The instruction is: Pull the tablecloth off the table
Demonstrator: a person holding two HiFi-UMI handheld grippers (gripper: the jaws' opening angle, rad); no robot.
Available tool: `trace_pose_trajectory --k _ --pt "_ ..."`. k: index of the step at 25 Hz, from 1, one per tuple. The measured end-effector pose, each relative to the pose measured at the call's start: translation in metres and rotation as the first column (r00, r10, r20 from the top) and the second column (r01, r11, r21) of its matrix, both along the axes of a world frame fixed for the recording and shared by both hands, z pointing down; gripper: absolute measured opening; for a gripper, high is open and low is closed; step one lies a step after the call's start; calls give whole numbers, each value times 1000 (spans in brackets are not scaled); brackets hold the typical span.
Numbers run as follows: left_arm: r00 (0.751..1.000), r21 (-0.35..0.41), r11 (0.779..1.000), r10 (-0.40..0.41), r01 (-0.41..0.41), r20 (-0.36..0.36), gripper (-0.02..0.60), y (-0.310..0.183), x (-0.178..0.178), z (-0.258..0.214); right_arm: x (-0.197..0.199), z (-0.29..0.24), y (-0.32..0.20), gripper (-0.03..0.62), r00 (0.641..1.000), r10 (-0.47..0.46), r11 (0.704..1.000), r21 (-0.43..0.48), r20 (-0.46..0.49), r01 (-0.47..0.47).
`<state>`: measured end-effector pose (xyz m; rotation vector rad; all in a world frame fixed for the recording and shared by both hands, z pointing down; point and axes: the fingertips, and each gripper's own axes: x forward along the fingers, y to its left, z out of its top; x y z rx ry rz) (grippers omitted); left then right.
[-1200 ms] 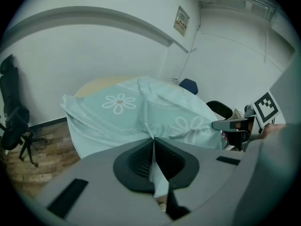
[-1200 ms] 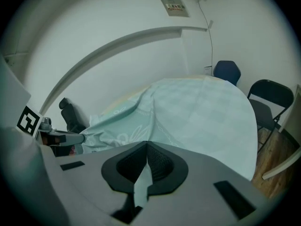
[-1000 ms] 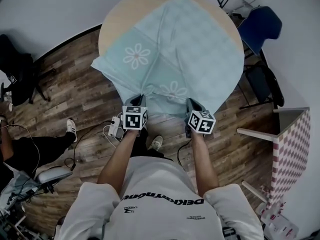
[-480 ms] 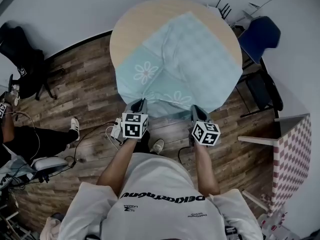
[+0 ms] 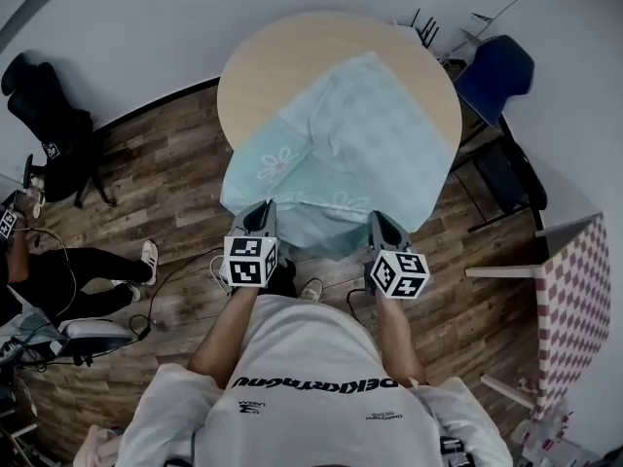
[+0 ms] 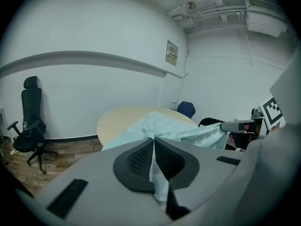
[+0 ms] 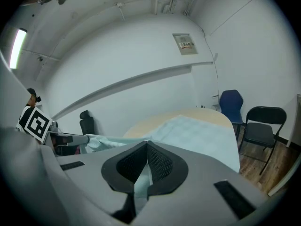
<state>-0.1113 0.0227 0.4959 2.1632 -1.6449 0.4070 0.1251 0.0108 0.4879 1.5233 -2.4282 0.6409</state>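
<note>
A pale teal tablecloth [image 5: 350,144] with flower prints lies partly on the round wooden table [image 5: 282,52]; its near edge hangs off the table's front. My left gripper [image 5: 265,209] is shut on the cloth's near left edge. My right gripper [image 5: 378,220] is shut on the near right edge. In the left gripper view the tablecloth [image 6: 164,131] runs from between the left gripper's [image 6: 153,142] closed jaws back over the table [image 6: 117,119]. The right gripper view shows the tablecloth [image 7: 197,131] pinched the same way in the right gripper [image 7: 146,145], with the table [image 7: 207,117] bare behind it.
A blue chair [image 5: 496,66] and a black folding chair [image 5: 506,168] stand right of the table. A black office chair [image 5: 49,129] sits at far left. A seated person's legs [image 5: 88,266], cables on the wood floor [image 5: 175,270] and a checkered panel [image 5: 569,290] surround me.
Both grippers have pulled back toward me with the cloth. The tablecloth has slid off the far and left parts of the table, baring more wood.
</note>
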Motion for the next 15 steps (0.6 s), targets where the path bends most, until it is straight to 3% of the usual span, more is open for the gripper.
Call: trace_pose_trajectory --k 8,15 --pt "1000 122 992 -6 7 -6 15 33 -5 -65 -2 -57 39 34 999 -32 993 113 40 27" --pt "999 240 970 -31 35 -18 15 56 -16 -129 -9 -118 60 34 996 -56 970 240 75 37"
